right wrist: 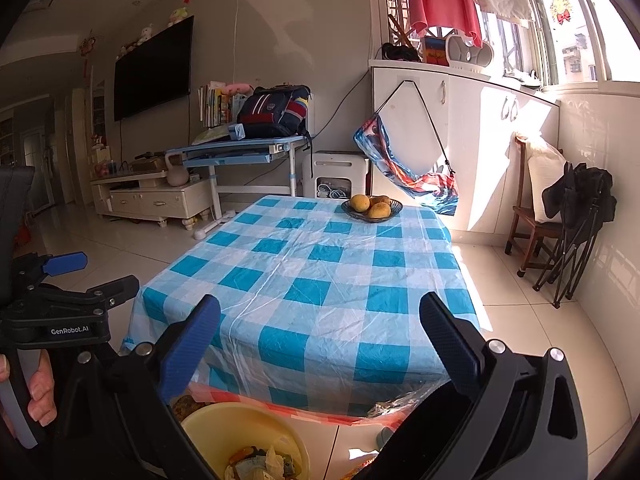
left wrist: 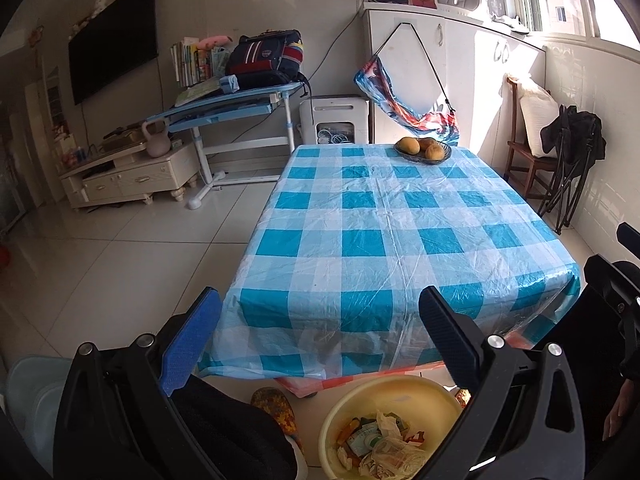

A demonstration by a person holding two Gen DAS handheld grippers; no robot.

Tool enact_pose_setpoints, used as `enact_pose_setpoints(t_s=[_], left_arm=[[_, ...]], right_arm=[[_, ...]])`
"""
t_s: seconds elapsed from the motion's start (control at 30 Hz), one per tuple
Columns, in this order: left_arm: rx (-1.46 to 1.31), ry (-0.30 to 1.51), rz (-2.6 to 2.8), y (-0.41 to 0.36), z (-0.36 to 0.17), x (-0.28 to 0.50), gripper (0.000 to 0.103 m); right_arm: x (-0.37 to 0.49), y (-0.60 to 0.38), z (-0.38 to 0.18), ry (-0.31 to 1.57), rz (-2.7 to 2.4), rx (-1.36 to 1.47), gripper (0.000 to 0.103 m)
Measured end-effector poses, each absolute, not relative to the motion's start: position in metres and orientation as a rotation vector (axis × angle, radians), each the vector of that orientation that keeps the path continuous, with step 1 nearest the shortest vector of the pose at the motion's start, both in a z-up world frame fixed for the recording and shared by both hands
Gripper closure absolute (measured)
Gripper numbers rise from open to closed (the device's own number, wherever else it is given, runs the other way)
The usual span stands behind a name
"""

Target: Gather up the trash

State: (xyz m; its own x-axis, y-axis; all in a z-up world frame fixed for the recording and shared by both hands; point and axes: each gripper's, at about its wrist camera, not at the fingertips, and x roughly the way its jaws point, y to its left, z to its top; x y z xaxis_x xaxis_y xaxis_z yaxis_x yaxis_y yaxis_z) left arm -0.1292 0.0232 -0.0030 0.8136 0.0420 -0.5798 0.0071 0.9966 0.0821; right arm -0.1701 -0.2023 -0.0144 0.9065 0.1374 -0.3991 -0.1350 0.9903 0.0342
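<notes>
Trash (left wrist: 384, 440) fills a yellow basin (left wrist: 400, 394) below both grippers' wide, empty fingers (left wrist: 192, 344); the desk (left wrist: 380, 220) ahead holds only a fruit plate (left wrist: 423, 149), suggesting collection is done.

We see the surface (left wrist: 380, 216) covered in a glossy cloth checked in turquoise, pale blue and white, with a strip of orange-and-white check showing under its near hem. On it sits a dark basket (left wrist: 423, 153) of yellow-orange fruit. Below, the basin (left wrist: 394, 396) is pale yellow, holding trash (left wrist: 384, 444) of white, orange and green scraps. Our left gripper (left wrist: 320, 340) and right gripper (right wrist: 320, 344) are black, each with one blue pad and one black. The floor (left wrist: 120, 260) is glossy white tile. A bag (left wrist: 404, 100) hanging on the white cabinet is patterned red, white and blue.
</notes>
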Motion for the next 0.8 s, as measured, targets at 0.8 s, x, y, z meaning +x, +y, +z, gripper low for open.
enact_pose_setpoints(t_s=[0.8], left_arm=[[0.084,0.592,-0.043,0.0174,-0.0012,-0.1391,0.007]], right_arm=[[-0.1701,-0.2013,-0.0145,0.415,0.14,0.004,0.008]])
